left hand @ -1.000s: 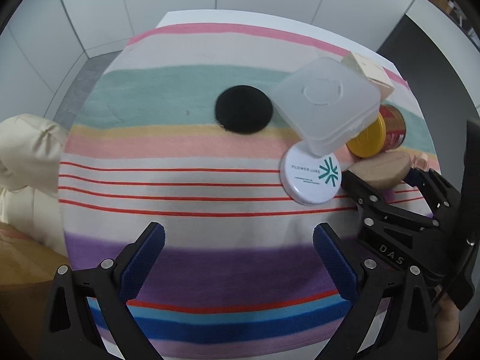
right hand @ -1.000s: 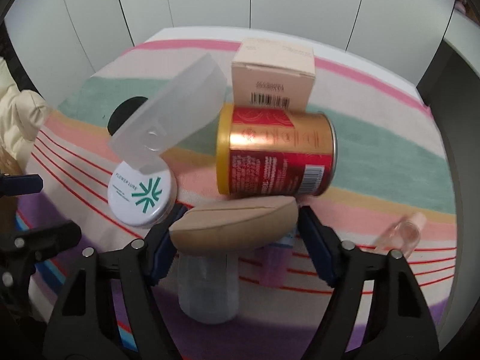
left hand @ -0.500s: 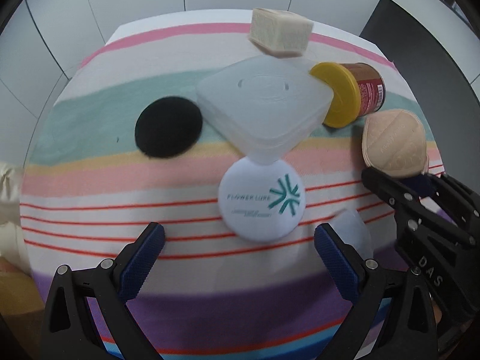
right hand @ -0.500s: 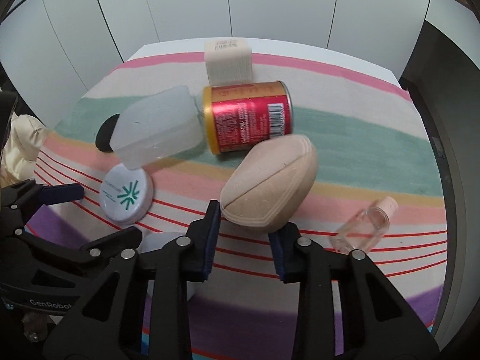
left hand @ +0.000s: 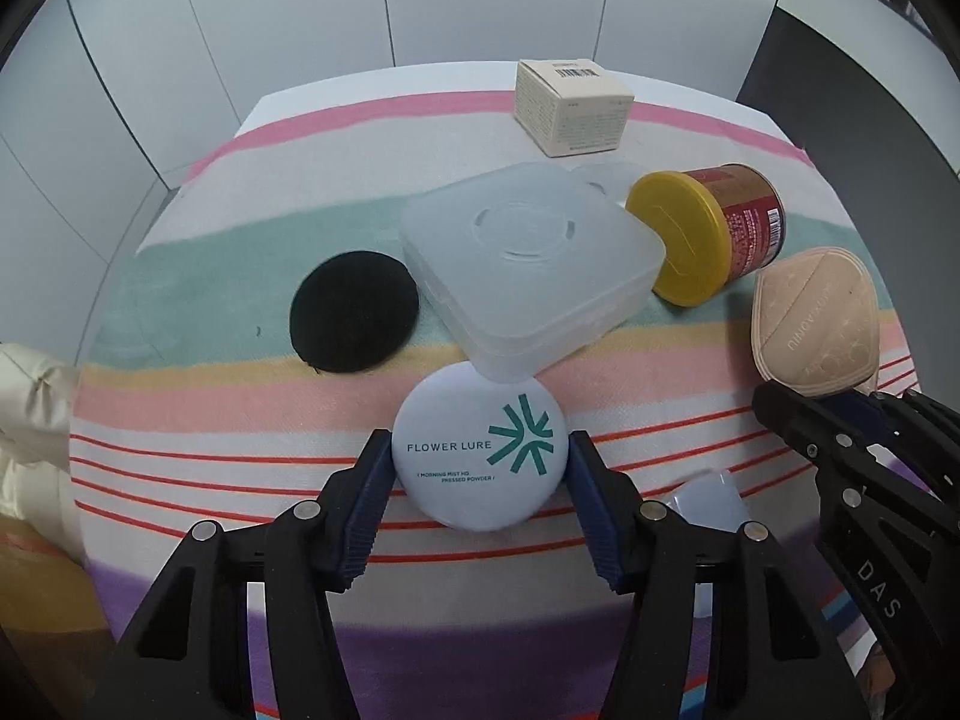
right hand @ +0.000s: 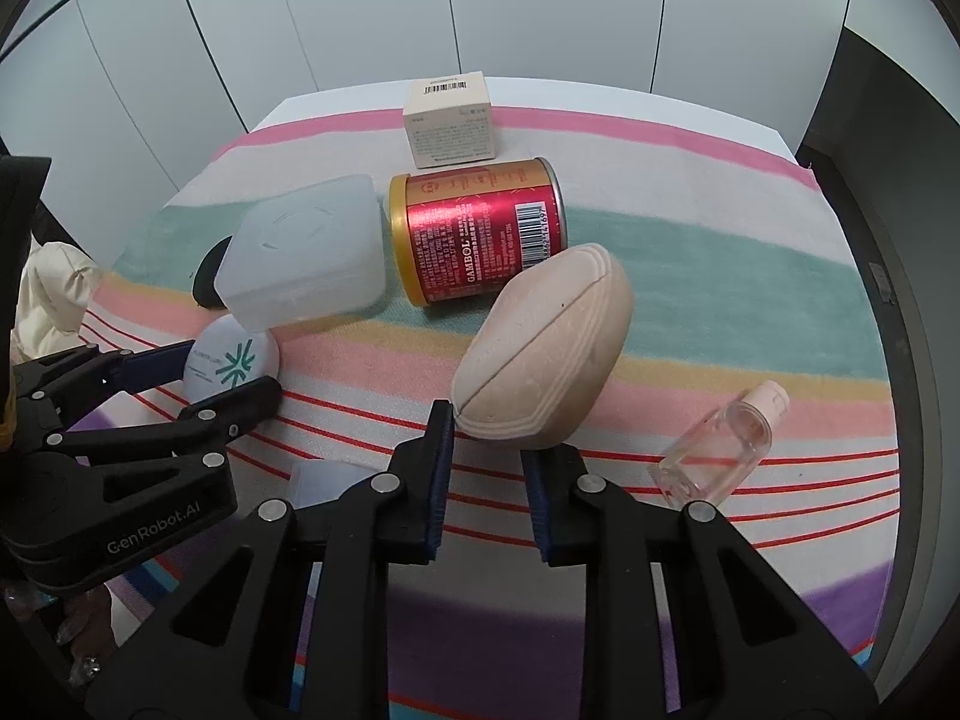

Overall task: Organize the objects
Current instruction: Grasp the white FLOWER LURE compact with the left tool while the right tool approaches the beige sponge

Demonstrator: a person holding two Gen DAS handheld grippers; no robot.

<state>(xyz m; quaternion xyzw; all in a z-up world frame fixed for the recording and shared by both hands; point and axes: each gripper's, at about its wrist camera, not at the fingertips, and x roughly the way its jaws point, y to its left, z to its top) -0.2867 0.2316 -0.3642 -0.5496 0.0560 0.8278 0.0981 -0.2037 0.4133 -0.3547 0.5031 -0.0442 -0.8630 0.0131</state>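
Note:
My left gripper is shut on a round white pressed-powder compact, low over the striped cloth; the pair also shows in the right wrist view. My right gripper is shut on the lower edge of a beige powder puff and holds it up off the cloth; the puff shows at the right of the left wrist view. A frosted square plastic case lies tilted, its near corner resting on the compact.
A red tin with a yellow lid lies on its side beside the case. A cream carton stands behind it. A black round pad lies left of the case. A small clear bottle lies right; a small translucent item near.
My left gripper moved forward and closed on the compact. My right gripper closed on the puff and lifted it up and back from the tin.

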